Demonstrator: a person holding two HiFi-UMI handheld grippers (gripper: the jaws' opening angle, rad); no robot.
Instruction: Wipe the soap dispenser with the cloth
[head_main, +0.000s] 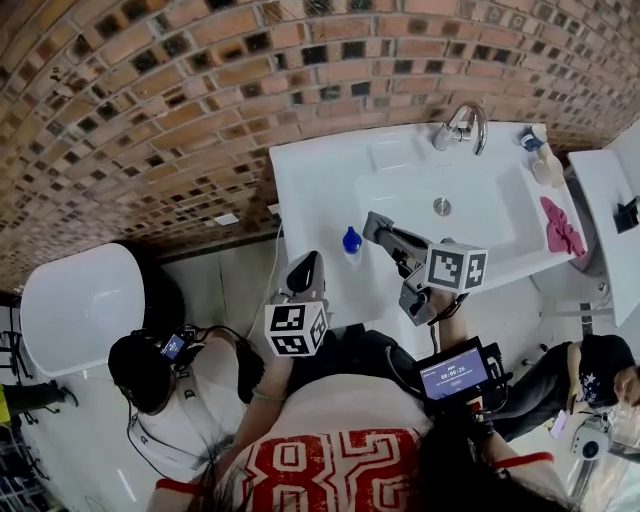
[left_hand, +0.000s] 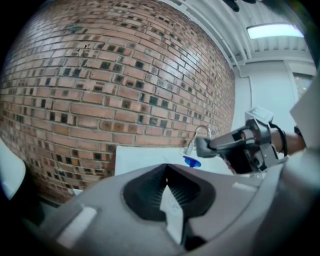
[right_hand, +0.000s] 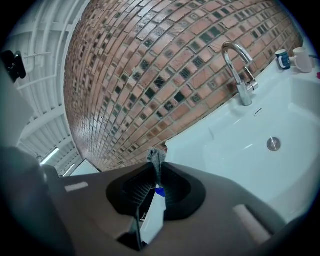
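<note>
The soap dispenser (head_main: 352, 240), small with a blue top, stands on the white sink's (head_main: 300, 180) front left rim. It shows as a blue cap (left_hand: 191, 161) in the left gripper view, and through the jaw gap (right_hand: 159, 191) in the right gripper view. My right gripper (head_main: 375, 228) hovers just right of it, shut on a small tuft of grey cloth (right_hand: 156, 159) that pokes from its tips. My left gripper (head_main: 303, 272) hangs below the sink's front edge, jaws together, holding nothing, pointed at the brick wall (left_hand: 100, 100).
A chrome faucet (head_main: 462, 125) and drain (head_main: 441, 206) mark the basin. A pink cloth (head_main: 560, 226) lies on the sink's right rim, with a blue cup (head_main: 530, 140) and pale bottle (head_main: 547, 168) behind it. A toilet (head_main: 80, 300) stands left. People crouch on the floor (head_main: 145, 370) (head_main: 600, 372).
</note>
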